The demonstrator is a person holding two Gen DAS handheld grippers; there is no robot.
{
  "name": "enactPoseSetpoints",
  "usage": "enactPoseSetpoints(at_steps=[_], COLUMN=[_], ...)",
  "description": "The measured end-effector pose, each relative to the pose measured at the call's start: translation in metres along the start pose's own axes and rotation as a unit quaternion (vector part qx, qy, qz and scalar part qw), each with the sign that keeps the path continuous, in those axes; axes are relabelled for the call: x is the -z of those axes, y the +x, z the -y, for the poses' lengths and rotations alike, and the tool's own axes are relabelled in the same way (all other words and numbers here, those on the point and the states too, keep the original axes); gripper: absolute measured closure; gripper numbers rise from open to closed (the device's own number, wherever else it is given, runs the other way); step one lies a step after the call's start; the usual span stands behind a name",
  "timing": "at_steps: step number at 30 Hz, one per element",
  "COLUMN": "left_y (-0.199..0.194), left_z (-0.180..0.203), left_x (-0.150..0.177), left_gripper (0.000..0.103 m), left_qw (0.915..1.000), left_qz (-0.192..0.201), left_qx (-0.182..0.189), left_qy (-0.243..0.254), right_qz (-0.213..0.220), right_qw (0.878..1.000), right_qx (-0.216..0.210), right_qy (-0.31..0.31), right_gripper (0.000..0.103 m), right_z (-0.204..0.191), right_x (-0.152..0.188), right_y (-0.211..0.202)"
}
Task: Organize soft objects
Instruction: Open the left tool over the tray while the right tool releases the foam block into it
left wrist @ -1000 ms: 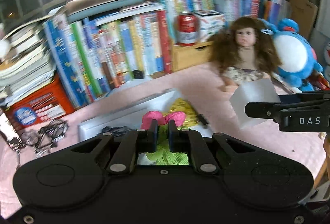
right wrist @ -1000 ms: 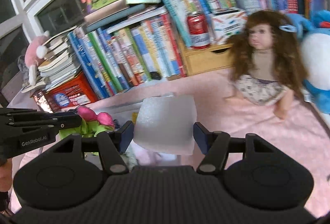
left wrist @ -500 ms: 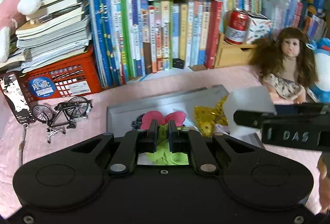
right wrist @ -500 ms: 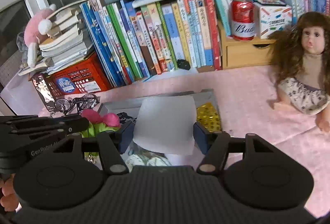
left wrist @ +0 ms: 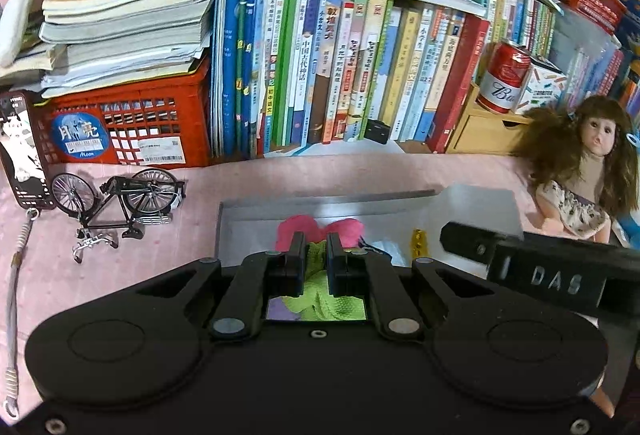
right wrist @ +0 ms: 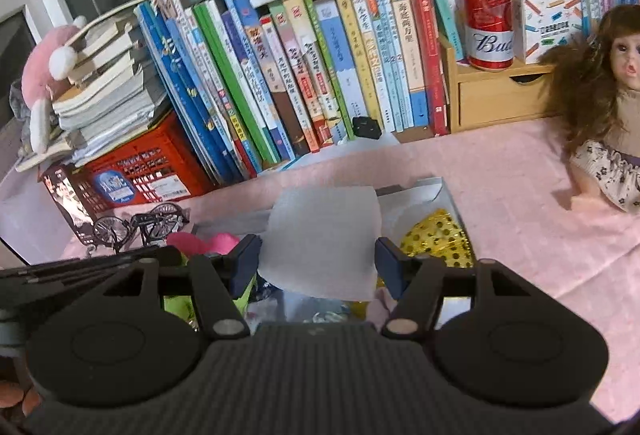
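Pink cloth (right wrist: pixel 500 195) open between box (right wrist: pixel 434 191) and doll (right wrist: pixel 612 115).

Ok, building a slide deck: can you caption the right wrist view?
Right claw holding a white foam block above a grey box of soft items on a pink cloth.

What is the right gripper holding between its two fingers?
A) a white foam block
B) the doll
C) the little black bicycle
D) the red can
A. In the right wrist view the right gripper has its fingers pressed on both sides of the white foam block, while the red can sits back by the books, the doll sits on the pink cloth, and the little bicycle stands off to the left.
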State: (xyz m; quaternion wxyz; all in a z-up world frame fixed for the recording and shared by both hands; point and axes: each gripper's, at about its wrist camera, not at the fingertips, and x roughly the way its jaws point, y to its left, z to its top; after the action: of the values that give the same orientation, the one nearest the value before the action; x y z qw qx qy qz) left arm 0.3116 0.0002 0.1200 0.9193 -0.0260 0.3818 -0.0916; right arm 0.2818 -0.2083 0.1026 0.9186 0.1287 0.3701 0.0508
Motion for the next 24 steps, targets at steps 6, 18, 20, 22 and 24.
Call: enactPoseSetpoints(at_steps=[6,18,20,22,24], left_y=[0.017,0.045,0.048,0.051,0.053], left_z=[-0.003,-0.01,-0.01,-0.011,-0.011], left_x=[0.001,0.006,0.006,0.006,0.007], left_gripper=[0.094,0.093,0.093,0.093,0.093], left_qw=[0.9998,0.9988,0.9986,0.9986,0.9985], left_qz=[-0.009,-0.035,-0.037,-0.039,-0.04], left_qx=[-0.02,-0.035,-0.036,-0.035,-0.036], left_qy=[-0.001,-0.007,-0.007,-0.007,-0.006], right_qz=[-0.008,-0.046,-0.052,-0.054,-0.056], right_qw=[1.0,0.998,0.998,0.998,0.998], right_qx=[0.003,0.026,0.027,0.029,0.03], right_qy=[-0.008,-0.018,-0.018,-0.019,-0.02], right_gripper=[0.037,0.037,0.037,0.037,0.037], right_z=[-0.01,-0.017,-0.017,-0.016,-0.016], right_x=[0.005,0.013,0.014,0.015,0.016], right_y=[0.014,0.045,0.049,0.051,0.053])
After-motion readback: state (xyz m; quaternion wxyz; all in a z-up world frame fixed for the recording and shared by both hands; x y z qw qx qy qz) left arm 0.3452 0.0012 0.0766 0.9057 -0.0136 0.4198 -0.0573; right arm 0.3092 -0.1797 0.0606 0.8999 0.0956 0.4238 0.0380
